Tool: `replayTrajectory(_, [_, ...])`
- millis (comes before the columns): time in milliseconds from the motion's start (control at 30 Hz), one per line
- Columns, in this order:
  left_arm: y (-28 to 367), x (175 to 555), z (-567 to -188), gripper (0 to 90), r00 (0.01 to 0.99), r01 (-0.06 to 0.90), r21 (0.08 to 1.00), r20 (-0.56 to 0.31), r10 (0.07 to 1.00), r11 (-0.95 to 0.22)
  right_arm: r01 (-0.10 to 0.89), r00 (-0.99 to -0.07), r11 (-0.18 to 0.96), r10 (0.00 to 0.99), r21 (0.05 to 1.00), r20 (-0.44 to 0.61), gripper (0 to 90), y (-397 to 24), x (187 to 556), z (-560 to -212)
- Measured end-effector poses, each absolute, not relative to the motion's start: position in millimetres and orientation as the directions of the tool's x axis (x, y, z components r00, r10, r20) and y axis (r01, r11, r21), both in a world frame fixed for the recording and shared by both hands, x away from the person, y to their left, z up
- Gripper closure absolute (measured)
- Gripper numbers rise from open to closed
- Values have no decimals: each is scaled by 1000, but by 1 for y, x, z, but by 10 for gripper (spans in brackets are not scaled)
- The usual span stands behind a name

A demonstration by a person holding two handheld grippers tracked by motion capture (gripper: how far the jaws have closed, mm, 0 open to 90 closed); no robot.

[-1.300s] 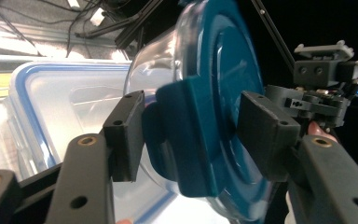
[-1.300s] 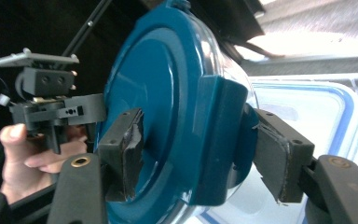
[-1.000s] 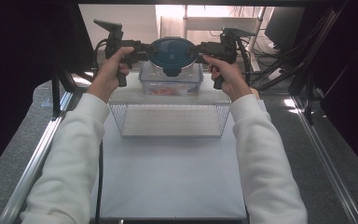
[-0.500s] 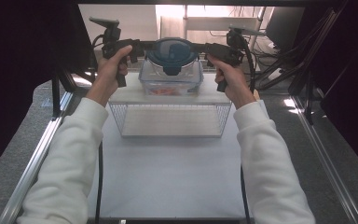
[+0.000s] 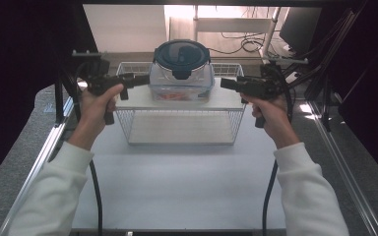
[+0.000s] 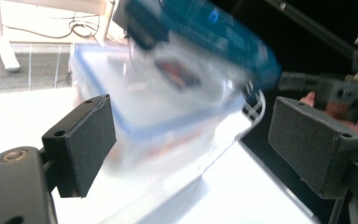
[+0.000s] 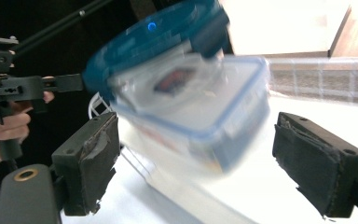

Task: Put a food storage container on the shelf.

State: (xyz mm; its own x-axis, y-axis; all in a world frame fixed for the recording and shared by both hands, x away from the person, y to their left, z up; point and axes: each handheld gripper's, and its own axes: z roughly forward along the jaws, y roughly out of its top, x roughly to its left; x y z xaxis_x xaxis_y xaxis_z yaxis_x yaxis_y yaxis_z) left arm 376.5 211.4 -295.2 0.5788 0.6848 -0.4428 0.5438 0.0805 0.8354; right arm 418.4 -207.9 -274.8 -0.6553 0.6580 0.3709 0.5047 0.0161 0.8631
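Observation:
A round clear container with a dark blue lid [image 5: 181,55] stands on a rectangular clear box [image 5: 182,91] with reddish contents. The stack rests on the white top of a wire rack [image 5: 142,125]. My left gripper [image 5: 143,79] is level, a short way left of the stack, open, its jaws having just been opening. My right gripper [image 5: 225,83] is off to the stack's right, open too; its jaws have just opened and then closed a little. Nothing lies between either pair. In the left gripper view the gripper [image 6: 196,137] faces the blurred box [image 6: 168,107]. In the right gripper view the gripper [image 7: 205,156] faces the same box [image 7: 205,116].
The rack stands at the far middle of a white table mat [image 5: 177,187]. Metal rails [image 5: 44,152] run along both sides, with dark frame posts [image 5: 59,98] behind the hands. Cables [image 5: 248,45] and a white shelf leg lie beyond the rack.
Both grippers have let go of the container stack and drawn outward to the sides and a little nearer the person. Their jaws have opened. The stack has stayed on the rack.

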Motion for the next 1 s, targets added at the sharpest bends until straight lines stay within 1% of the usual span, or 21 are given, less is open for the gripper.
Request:
replayTrajectory(33, [210, 364, -304, 141, 586, 545, 837, -425, 690, 52, 489, -662, 23, 661, 872, 354, 157, -218, 406, -283])
replayTrajectory(133, [209, 342, -319, 142, 601, 528, 849, -386, 700, 15, 473, -665, 29, 667, 881, 335, 167, -229, 391, -292])
replayTrajectory(200, [208, 335, -325, 145, 603, 525, 851, -380, 702, 10, 459, -669, 41, 674, 888, 315, 171, -236, 380, -300])
replayTrajectory(233, [207, 320, -338, 146, 611, 519, 855, -365, 703, -8, 453, -673, 53, 675, 890, 302, 175, -240, 373, -306])
replayTrajectory(367, [206, 301, -366, 152, 610, 533, 845, -356, 708, -34, 442, -682, 82, 678, 893, 275, 198, -252, 350, -329])
replayTrajectory(633, [205, 278, -417, 161, 580, 567, 820, -331, 744, -77, 472, -666, 121, 698, 873, 263, 198, -268, 315, -385])
replayTrajectory(733, [201, 271, -435, 167, 576, 581, 809, -330, 748, -91, 490, -647, 132, 717, 862, 258, 197, -272, 309, -403])
replayTrajectory(800, [200, 270, -439, 167, 577, 584, 806, -328, 748, -97, 507, -636, 140, 727, 850, 260, 198, -275, 307, -416])
replayTrajectory(867, [195, 266, -455, 171, 585, 578, 807, -305, 751, -123, 528, -623, 139, 734, 838, 271, 201, -276, 305, -429])
replayTrajectory(900, [195, 266, -455, 173, 585, 578, 807, -305, 751, -123, 548, -620, 157, 736, 822, 273, 198, -276, 305, -437])
replayTrajectory(933, [194, 265, -460, 173, 580, 577, 807, -294, 759, -128, 548, -620, 157, 736, 822, 273, 198, -276, 305, -437])
replayTrajectory(967, [190, 264, -468, 179, 583, 590, 792, -283, 762, -157, 565, -614, 171, 741, 807, 272, 200, -277, 304, -446])
replayTrajectory(1000, [190, 264, -468, 177, 583, 590, 792, -283, 762, -157, 565, -614, 171, 741, 807, 272, 200, -277, 304, -446])
